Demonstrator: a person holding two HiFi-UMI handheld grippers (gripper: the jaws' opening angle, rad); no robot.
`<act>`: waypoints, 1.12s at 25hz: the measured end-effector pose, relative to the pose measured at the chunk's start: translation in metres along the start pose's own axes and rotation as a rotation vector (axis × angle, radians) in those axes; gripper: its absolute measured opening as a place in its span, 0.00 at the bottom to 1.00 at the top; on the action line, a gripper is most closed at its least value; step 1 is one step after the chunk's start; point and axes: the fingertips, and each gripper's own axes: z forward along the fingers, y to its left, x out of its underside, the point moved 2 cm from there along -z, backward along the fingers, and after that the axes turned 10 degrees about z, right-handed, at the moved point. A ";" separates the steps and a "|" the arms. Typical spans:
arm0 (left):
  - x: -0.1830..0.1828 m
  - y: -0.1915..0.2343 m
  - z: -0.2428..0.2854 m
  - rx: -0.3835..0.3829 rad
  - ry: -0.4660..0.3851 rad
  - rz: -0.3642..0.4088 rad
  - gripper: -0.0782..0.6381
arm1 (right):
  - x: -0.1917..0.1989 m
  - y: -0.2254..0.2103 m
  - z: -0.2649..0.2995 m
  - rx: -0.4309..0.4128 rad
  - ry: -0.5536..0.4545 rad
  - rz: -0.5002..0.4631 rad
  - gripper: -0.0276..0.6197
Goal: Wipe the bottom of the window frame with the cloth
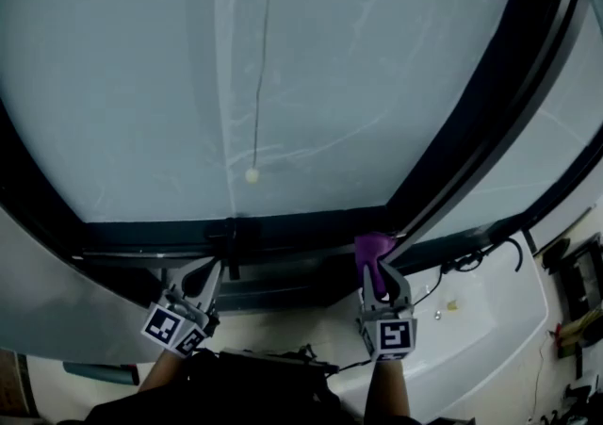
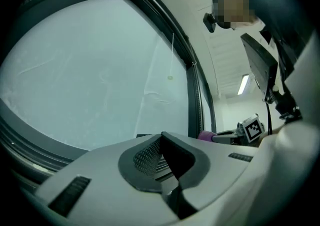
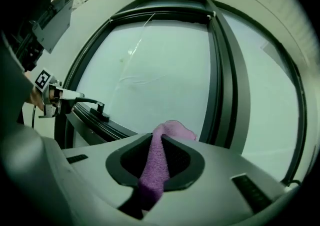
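1. The step in hand looks like the start of the wipe. The right claw (image 3: 156, 144) is pinching the purple cloth (image 3: 176, 130), and a tuft of it sticks out past the tips.
2. The cloth is held up at the bottom frame (image 1: 301, 230), at the corner where that dark rail meets the upright bar (image 1: 490, 103). From the head view I cannot tell whether it is pressing on the rail or just beside it.
3. The left claw (image 2: 161, 139) is pressed together with nothing between its pads. It sits near the black handle (image 3: 97, 104) on the bottom frame, well to the left of the cloth. Whether it touches the handle I cannot tell.
4. The next move, as I judge it, is to set the tuft flat on the rail and draw it along the rail's length, most of which lies to the left of the cloth.
   - The grip must hold firm so the cloth does not slip out under drag.
   - The handle stands in that path, so the cloth will have to go round it, and the left claw may need to move aside.
5. The frosted glass (image 1: 377, 84) above the rail is not part of the job, and a thin cord (image 1: 252, 174) hangs in front of it.
6. I can make out no containers. The white ledge (image 1: 490, 319) below the window carries a cable and a few small things too small to name.
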 end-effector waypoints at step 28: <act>0.025 -0.009 -0.038 -0.298 0.109 0.016 0.11 | 0.026 -0.098 0.114 0.268 0.264 -0.120 0.14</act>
